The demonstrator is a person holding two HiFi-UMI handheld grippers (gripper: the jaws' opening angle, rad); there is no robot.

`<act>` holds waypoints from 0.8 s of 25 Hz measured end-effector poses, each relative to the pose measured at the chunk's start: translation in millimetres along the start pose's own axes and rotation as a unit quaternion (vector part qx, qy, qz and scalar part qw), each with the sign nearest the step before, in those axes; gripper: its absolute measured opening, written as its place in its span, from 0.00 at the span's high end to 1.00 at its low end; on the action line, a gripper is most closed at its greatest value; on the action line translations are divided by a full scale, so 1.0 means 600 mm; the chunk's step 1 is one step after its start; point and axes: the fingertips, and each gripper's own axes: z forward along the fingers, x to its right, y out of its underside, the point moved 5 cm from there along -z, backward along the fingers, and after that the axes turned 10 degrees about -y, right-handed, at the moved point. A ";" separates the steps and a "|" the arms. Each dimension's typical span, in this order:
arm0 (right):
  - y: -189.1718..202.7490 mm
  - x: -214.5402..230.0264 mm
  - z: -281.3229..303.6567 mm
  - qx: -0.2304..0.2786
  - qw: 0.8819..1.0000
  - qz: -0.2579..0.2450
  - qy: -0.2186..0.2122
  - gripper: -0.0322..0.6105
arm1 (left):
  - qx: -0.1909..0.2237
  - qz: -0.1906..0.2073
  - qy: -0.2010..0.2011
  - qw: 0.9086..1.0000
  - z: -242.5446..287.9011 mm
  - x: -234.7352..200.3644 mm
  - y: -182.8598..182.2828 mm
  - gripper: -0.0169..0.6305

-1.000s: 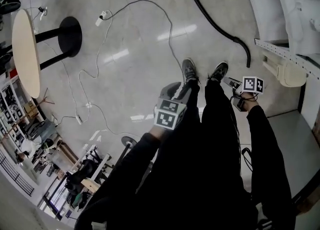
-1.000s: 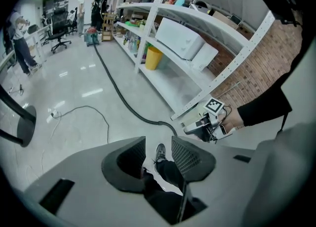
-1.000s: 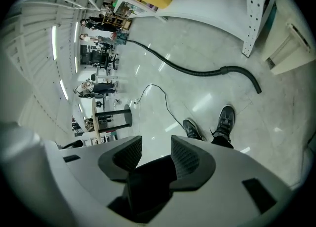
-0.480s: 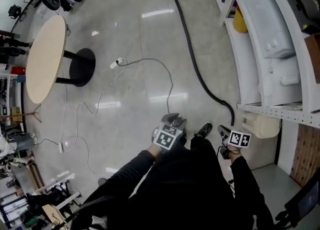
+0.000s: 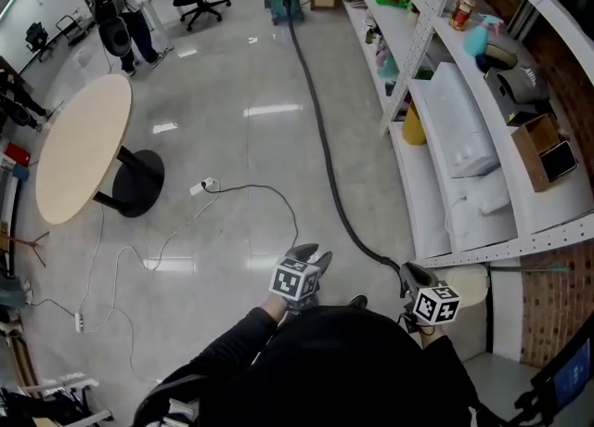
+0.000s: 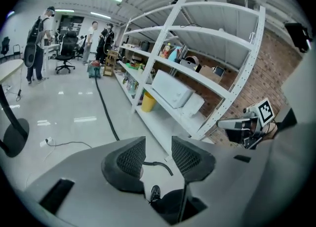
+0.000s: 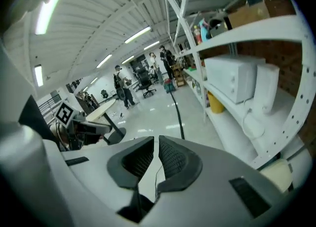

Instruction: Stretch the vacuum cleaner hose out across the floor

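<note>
While you stand at one end of the room, the grey floor spreads out ahead of you, and the white shelf rack runs along its right side. The black vacuum cleaner hose lies on the floor in one long line just beside the foot of that rack. Its far end reaches what looks like the vacuum cleaner, small and hard to make out at that range, and its near end curls in close to your feet. Well to the left of the hose stands the round desk on its black base. Between desk and hose, a thin cable loops loosely across the floor.

Your left gripper hangs above the floor with its fingers spread and nothing between them; you see only the hose's end on the floor through the gap. Your right gripper is raised near the rack. Its fingers have just been closing and now stand almost pressed together, a thin slit left, empty. Neither gripper holds the hose.
</note>
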 end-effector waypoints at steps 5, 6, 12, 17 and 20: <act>-0.103 -0.089 -0.012 0.073 0.995 -0.066 0.016 0.88 | 0.032 -0.022 0.028 0.999 -0.034 -0.009 -0.022 0.70; -0.111 -0.105 -0.010 0.076 0.994 -0.075 0.016 0.88 | 0.033 -0.021 0.035 0.999 -0.039 -0.008 -0.021 0.70; -0.112 -0.166 -0.031 0.126 0.979 -0.147 0.071 0.88 | 0.038 0.038 0.081 0.995 -0.045 0.020 -0.005 0.70; -0.070 -0.172 -0.055 0.126 0.975 -0.151 0.103 0.89 | 0.070 0.093 0.119 0.986 -0.044 0.060 -0.017 0.70; -0.043 -0.169 -0.070 0.129 0.979 -0.124 0.097 0.89 | 0.089 0.104 0.144 0.980 -0.051 0.103 -0.042 0.70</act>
